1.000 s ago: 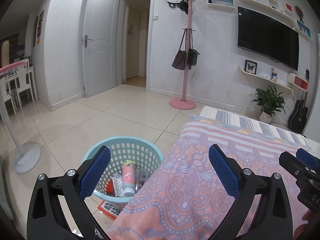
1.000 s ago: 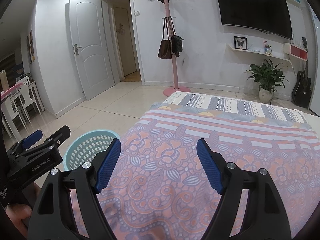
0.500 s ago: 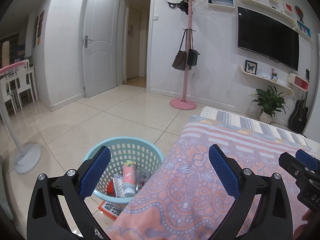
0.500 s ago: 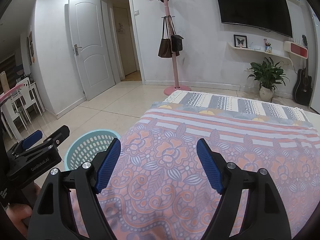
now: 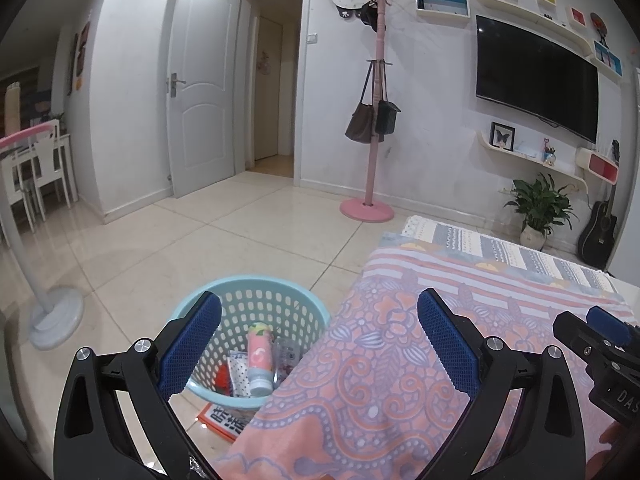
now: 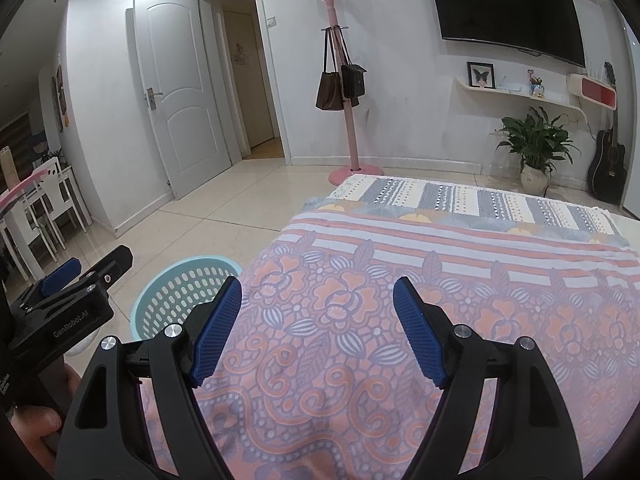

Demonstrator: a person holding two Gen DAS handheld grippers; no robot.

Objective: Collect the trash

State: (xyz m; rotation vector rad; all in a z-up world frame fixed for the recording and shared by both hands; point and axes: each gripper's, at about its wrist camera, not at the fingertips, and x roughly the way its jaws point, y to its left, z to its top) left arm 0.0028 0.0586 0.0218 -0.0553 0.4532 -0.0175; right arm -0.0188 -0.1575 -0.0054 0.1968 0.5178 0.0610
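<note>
Left wrist view: left gripper [image 5: 318,344] fingers spread wide, nothing held. Basket [image 5: 256,288] seen lower centre on floor, just beside patterned bed cover [image 5: 400,360]; inside, pink bottle [image 5: 260,360] and wrappers [image 5: 240,372] visible.

Right wrist view: right gripper [image 6: 318,328] fingers released, empty, above bed cover. Basket at lower left, contents hidden. Hand [image 6: 36,424] seen at lower left edge.

- The left gripper [image 5: 319,344] has matte black plastic arms with long slots cut through them.
- Its fingers [image 5: 448,344] carry blue ribbed pads.
- Silver round screws sit at the joints.
- The right gripper [image 6: 317,330] is built alike.
- White lettering "GenRobot.AI" marks the left gripper's black side.
</note>
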